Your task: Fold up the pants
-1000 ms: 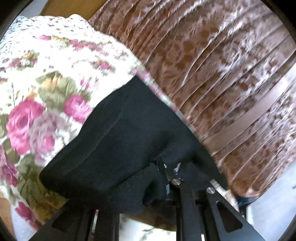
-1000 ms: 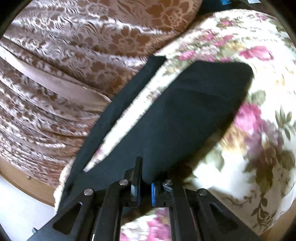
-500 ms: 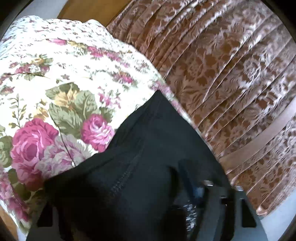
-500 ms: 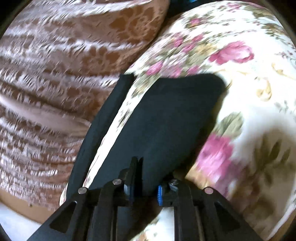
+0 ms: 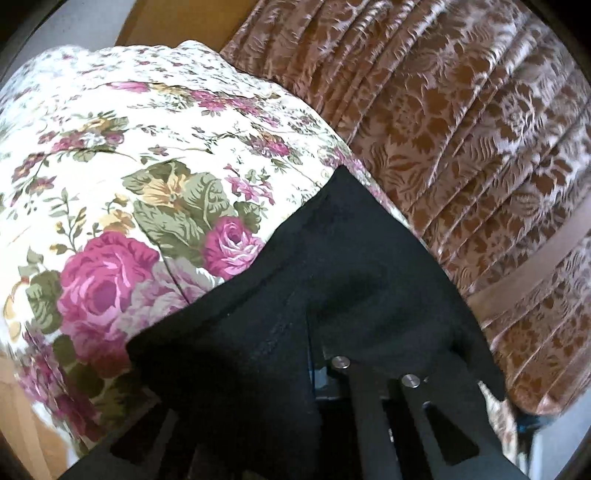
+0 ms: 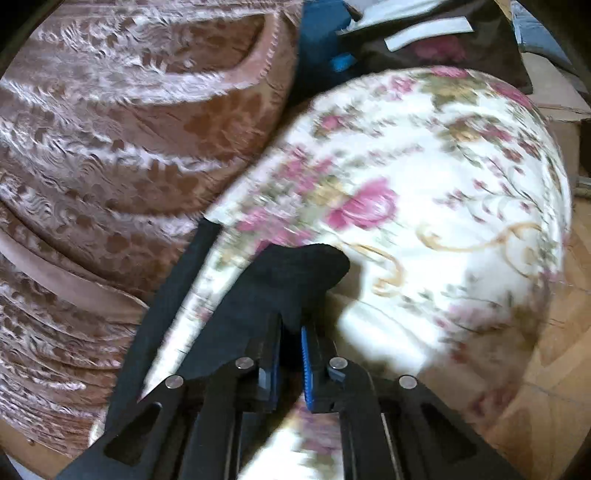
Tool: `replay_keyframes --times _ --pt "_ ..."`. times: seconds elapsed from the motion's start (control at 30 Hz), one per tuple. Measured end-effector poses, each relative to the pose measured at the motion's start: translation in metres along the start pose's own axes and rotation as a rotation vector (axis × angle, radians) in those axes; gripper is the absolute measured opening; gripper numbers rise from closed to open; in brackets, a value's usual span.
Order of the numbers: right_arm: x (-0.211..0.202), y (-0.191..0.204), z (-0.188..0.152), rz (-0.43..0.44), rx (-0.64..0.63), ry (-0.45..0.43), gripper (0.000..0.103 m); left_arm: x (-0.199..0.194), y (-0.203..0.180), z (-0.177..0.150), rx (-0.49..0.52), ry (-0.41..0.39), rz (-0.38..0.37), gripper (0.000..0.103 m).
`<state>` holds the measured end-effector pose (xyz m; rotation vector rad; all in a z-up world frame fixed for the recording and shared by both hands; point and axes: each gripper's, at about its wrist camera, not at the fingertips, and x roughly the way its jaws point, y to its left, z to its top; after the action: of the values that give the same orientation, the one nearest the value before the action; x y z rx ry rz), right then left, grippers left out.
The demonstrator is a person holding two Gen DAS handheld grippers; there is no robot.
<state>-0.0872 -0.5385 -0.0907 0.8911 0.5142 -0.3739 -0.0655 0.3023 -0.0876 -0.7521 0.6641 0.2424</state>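
The black pants (image 5: 332,280) lie on a floral cloth (image 5: 129,155) over a table. In the left wrist view the dark fabric drapes over my left gripper (image 5: 317,365) and hides its tips; it looks clamped on a fold of the pants. In the right wrist view my right gripper (image 6: 291,347) is shut on a bunched end of the pants (image 6: 295,273), with blue pads pinching the fabric. A narrow black strip of the pants (image 6: 166,295) runs along the cloth's left edge.
A brown patterned curtain (image 5: 461,110) hangs close behind the table, also in the right wrist view (image 6: 110,129). Clutter with blue and dark items (image 6: 388,33) sits at the far end. Wooden floor (image 6: 554,350) shows to the right.
The right gripper has pulled its end of the pants back, so less black fabric lies spread on the cloth. The left gripper has shifted along the table; the fabric now drapes flatter over it.
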Motion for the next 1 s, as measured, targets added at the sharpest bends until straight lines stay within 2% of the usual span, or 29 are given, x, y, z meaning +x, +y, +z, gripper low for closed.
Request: replay_keyframes --times 0.03,0.07,0.1,0.13,0.17,0.2,0.23,0.27,0.3,0.33,0.37,0.4,0.43,0.53,0.57,0.7,0.73,0.8,0.83,0.9,1.0 --pt "0.005 -0.002 -0.002 -0.036 -0.024 0.029 0.009 -0.002 -0.001 0.001 0.005 -0.016 0.035 0.027" --pt "0.006 -0.003 -0.004 -0.056 -0.045 0.037 0.01 -0.007 0.001 0.003 -0.003 -0.045 0.086 0.042" --pt "0.003 -0.003 -0.002 -0.06 -0.053 0.022 0.013 -0.013 0.004 0.005 -0.023 -0.075 0.117 0.05" --pt "-0.005 0.0 0.002 -0.114 -0.065 -0.021 0.021 -0.023 0.006 0.009 -0.047 -0.119 0.149 0.053" --pt "-0.013 0.001 0.005 -0.185 -0.067 -0.077 0.032 -0.039 0.005 0.014 -0.058 -0.202 0.223 0.056" --pt "-0.026 0.002 0.01 -0.308 -0.049 -0.163 0.034 -0.049 0.0 0.018 -0.047 -0.26 0.272 0.059" --pt "-0.038 0.001 0.014 -0.389 -0.012 -0.243 0.036 -0.057 -0.008 0.023 -0.028 -0.298 0.279 0.061" --pt "-0.051 -0.002 0.018 -0.411 0.043 -0.323 0.036 -0.062 -0.017 0.027 -0.008 -0.322 0.255 0.067" --pt "-0.062 -0.004 0.023 -0.373 0.094 -0.386 0.036 -0.064 -0.026 0.029 0.011 -0.335 0.225 0.077" --pt "-0.066 -0.002 0.025 -0.338 0.112 -0.409 0.036 -0.063 -0.038 0.031 0.035 -0.339 0.188 0.083" --pt "-0.066 0.003 0.029 -0.307 0.116 -0.405 0.036 -0.059 -0.052 0.032 0.064 -0.335 0.145 0.093" --pt "-0.06 0.014 0.032 -0.269 0.088 -0.38 0.036 -0.048 -0.073 0.032 0.103 -0.322 0.086 0.099" --pt "-0.05 0.025 0.033 -0.242 0.051 -0.346 0.037 -0.04 -0.086 0.032 0.124 -0.313 0.063 0.101" --pt "0.004 0.072 0.026 -0.129 -0.11 -0.135 0.039 0.011 -0.138 0.028 0.24 -0.247 0.014 0.102" --pt "0.032 0.094 0.02 -0.075 -0.17 -0.018 0.039 0.03 -0.151 0.024 0.272 -0.226 0.019 0.102" --pt "0.108 0.161 -0.013 0.044 -0.333 0.244 0.039 0.095 -0.171 0.007 0.343 -0.099 0.027 0.101" --pt "0.124 0.171 -0.017 0.063 -0.347 0.302 0.039 0.108 -0.171 0.002 0.356 -0.069 0.039 0.101" --pt "0.157 0.185 -0.024 0.102 -0.295 0.407 0.039 0.123 -0.164 -0.006 0.354 -0.01 0.054 0.101" --pt "0.172 0.19 -0.022 0.117 -0.264 0.431 0.039 0.125 -0.157 -0.006 0.329 0.008 0.025 0.101" --pt "0.194 0.195 -0.015 0.119 -0.209 0.434 0.039 0.12 -0.145 -0.006 0.273 -0.008 -0.046 0.101" --pt "0.219 0.192 0.006 0.11 -0.087 0.341 0.039 0.114 -0.132 -0.007 0.22 -0.039 -0.129 0.101"
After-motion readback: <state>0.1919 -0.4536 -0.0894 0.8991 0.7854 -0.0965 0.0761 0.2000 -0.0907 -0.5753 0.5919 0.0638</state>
